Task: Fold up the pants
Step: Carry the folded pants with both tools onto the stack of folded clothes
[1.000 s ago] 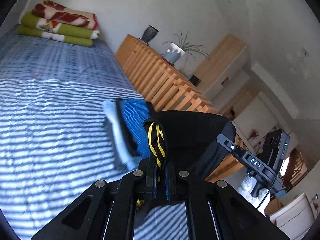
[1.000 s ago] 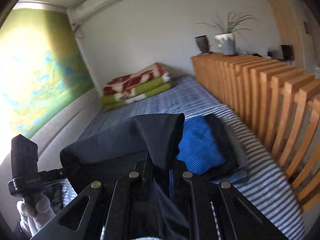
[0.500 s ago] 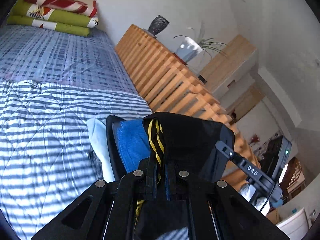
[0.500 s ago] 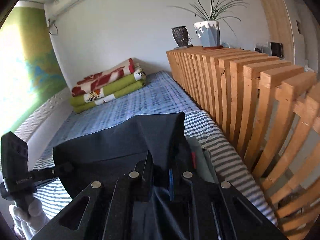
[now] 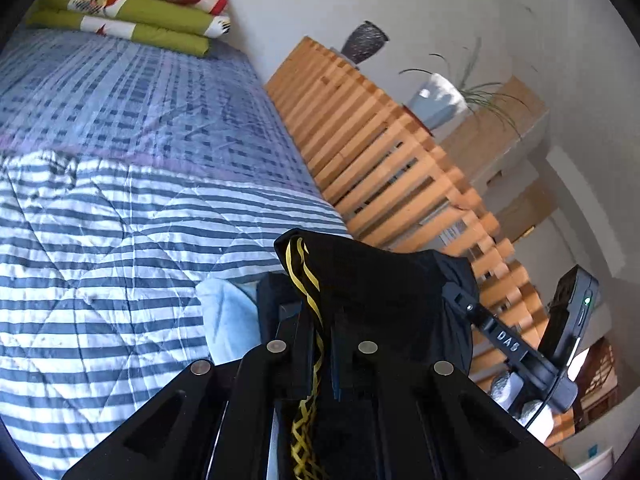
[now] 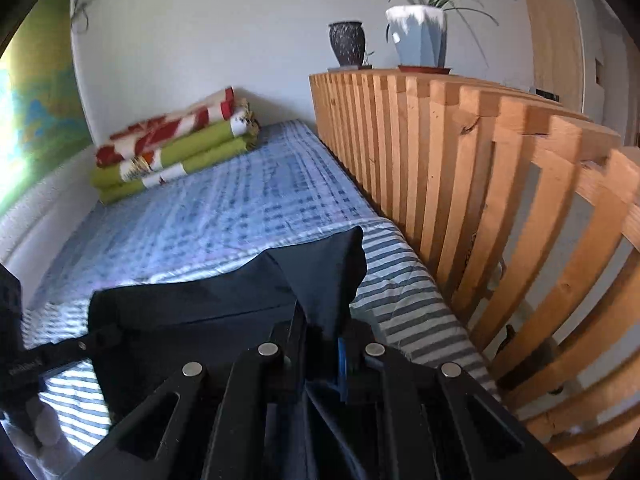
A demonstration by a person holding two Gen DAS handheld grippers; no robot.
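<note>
Across the bed (image 5: 120, 128) beneath me lies a blue checked sheet, with a grey-and-white striped quilt (image 5: 92, 264) spread over its near part, and along the bed's far side runs a slatted wooden partition (image 6: 460, 168). At the head of the bed, against the white wall, sits a stack of folded blankets (image 6: 172, 152) in green, red and cream. On top of the partition stand a dark speckled vase (image 6: 347, 42) and a pale pot with a long-leaved plant (image 6: 418, 34), side by side. I hold the black pants (image 6: 224, 300) above the striped quilt, stretched between my two hands: my left claw (image 5: 320, 316) is clenched on one bunched corner, where a yellow drawstring (image 5: 308, 292) runs down between the jaws, and my right claw (image 6: 324, 340) is clenched on the other corner, which stands up in a peak above the jaws. From the left wrist view, a pale blue folded garment (image 5: 228, 316) lies on the quilt just beside and below the pants; how much of it the pants cover I cannot tell. Each wrist view also catches the other claw's black handle at its edge, gripped by a hand in a white glove (image 5: 536, 412).
</note>
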